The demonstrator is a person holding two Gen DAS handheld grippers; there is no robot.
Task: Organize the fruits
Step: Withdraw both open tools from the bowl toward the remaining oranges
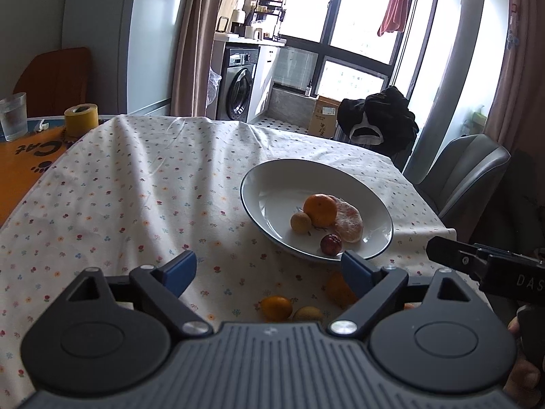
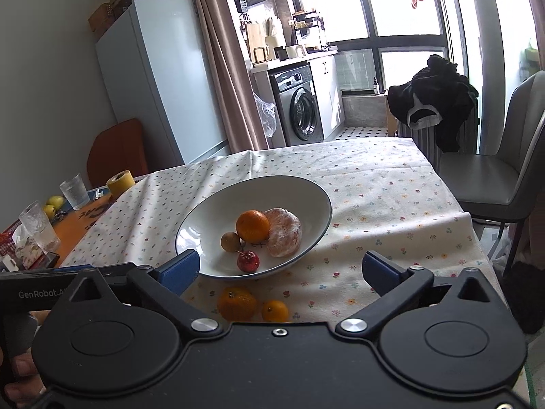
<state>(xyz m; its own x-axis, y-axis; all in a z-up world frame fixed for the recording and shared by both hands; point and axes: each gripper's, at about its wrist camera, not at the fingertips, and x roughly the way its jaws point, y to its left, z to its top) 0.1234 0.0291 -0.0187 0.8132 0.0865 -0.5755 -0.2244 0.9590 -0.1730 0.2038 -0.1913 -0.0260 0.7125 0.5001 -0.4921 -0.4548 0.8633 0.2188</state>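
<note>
Both hand-held grippers, left (image 1: 269, 269) and right (image 2: 281, 269), gape empty; loose oranges (image 2: 237, 303) partly hidden

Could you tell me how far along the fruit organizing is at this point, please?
Done: the bowl holds an orange, a peeled citrus, a small brownish fruit and a red fruit. In hand: nothing; the left gripper and right gripper are open. Left: a mandarin and smaller orange fruit on the tablecloth.

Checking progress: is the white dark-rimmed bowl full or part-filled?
Part-filled: white dark-rimmed bowl holds four fruits, much bare surface; more fruit on floral tablecloth.
</note>
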